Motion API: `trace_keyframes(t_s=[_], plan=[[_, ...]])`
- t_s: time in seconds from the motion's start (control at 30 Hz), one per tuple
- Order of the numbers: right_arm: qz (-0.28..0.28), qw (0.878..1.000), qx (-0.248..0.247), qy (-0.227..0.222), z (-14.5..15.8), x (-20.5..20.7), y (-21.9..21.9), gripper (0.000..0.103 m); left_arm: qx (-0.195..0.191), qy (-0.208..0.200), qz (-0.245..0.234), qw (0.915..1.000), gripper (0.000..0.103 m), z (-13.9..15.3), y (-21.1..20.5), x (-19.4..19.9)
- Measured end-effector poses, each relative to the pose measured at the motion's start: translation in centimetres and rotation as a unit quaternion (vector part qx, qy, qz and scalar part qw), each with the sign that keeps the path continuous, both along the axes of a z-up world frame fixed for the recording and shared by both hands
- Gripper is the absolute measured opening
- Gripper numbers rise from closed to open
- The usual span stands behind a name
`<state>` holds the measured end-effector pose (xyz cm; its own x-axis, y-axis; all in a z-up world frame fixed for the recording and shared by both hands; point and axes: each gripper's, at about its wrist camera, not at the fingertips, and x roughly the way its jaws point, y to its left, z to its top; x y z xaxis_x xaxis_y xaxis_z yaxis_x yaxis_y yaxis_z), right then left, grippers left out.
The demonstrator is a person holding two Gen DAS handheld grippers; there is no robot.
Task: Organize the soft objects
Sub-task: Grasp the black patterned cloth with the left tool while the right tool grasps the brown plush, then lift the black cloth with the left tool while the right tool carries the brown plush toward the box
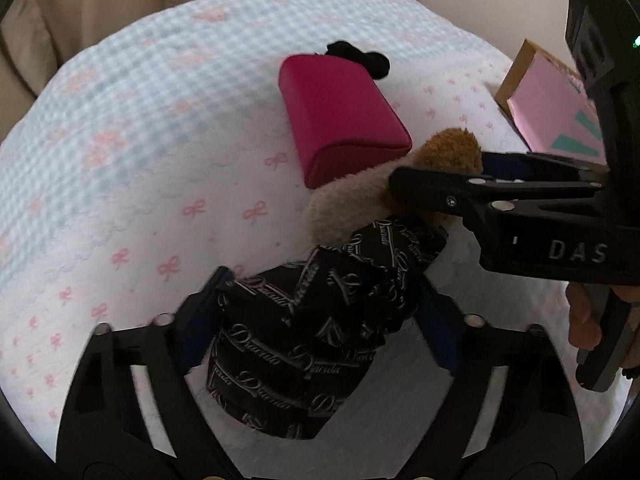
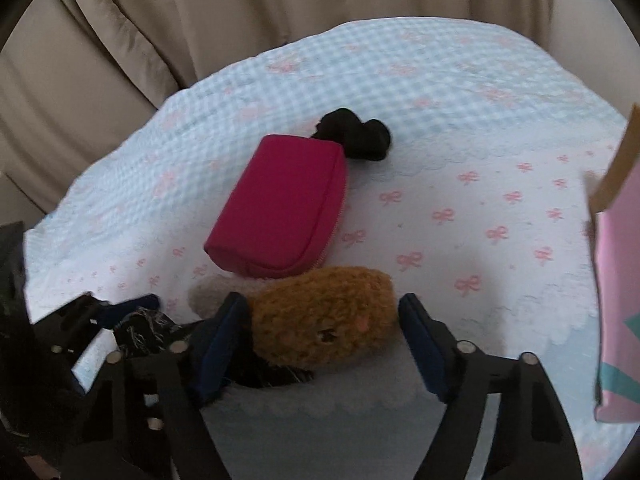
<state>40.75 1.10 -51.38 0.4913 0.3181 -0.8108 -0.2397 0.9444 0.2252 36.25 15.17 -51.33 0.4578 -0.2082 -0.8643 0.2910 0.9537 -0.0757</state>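
A black cloth with pale script print [image 1: 304, 340] lies bunched on the bed cover [image 1: 140, 140]. My left gripper [image 1: 320, 284] points down over it, and both blue pads touch its sides. A brown fuzzy plush [image 2: 324, 320] lies just beyond the cloth, with a cream fuzzy part [image 1: 340, 196] beside it. Whether these pieces are joined I cannot tell. My right gripper [image 2: 324, 300] straddles the brown plush, which fills the gap between its pads. In the left wrist view the right gripper [image 1: 440, 168] reaches in from the right; in the right wrist view the left gripper [image 2: 120, 312] is at the left.
A magenta zip pouch [image 2: 280, 208] lies beyond the plush, with a small black bundle [image 2: 356, 136] at its far end. A pink box with a brown edge [image 2: 616, 280] stands at the right. Beige curtain folds [image 2: 200, 20] hang behind the bed. A hand [image 1: 584, 320] holds the right gripper.
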Motion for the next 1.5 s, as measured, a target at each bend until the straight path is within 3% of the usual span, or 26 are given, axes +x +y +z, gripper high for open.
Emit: trace_keyframes(t_s=[0.07, 0.23, 0.33, 0.5, 0.73, 0.9, 1.5], plan=[[0.010, 1.000, -0.004, -0.005, 0.2, 0.0, 0.2, 0.065, 0.001, -0.002, 0.000, 1.0000, 0.073, -0.1, -0.3, 0.1], [0.013, 1.000, 0.005, -0.002, 0.3, 0.0, 0.0, 0.052, -0.004, 0.000, -0.011, 0.9999, 0.046, 0.2, -0.8, -0.3], [0.001, 1.000, 0.020, 0.008, 0.3, 0.2, -0.8, 0.047, 0.003, 0.002, -0.014, 0.9999, 0.040, 0.4, -1.0, -0.6], [-0.002, 1.000, 0.027, 0.008, 0.9, 0.1, -0.9, 0.045, 0.006, 0.006, -0.014, 0.9999, 0.035, 1.1, -1.1, -1.2], [-0.014, 0.999, 0.030, -0.003, 3.8, -0.5, -1.3, 0.045, 0.004, -0.003, -0.008, 1.0000, 0.035, 4.6, -1.2, -2.5], [-0.027, 0.999, 0.030, -0.008, 7.1, -1.2, -1.9, 0.045, -0.005, -0.010, -0.002, 0.9999, 0.035, 8.5, -1.9, -3.5], [-0.075, 0.995, 0.015, -0.068, 24.9, -8.1, -5.3, 0.045, -0.019, -0.073, 0.015, 0.9971, 0.035, 26.9, -7.2, -8.9]])
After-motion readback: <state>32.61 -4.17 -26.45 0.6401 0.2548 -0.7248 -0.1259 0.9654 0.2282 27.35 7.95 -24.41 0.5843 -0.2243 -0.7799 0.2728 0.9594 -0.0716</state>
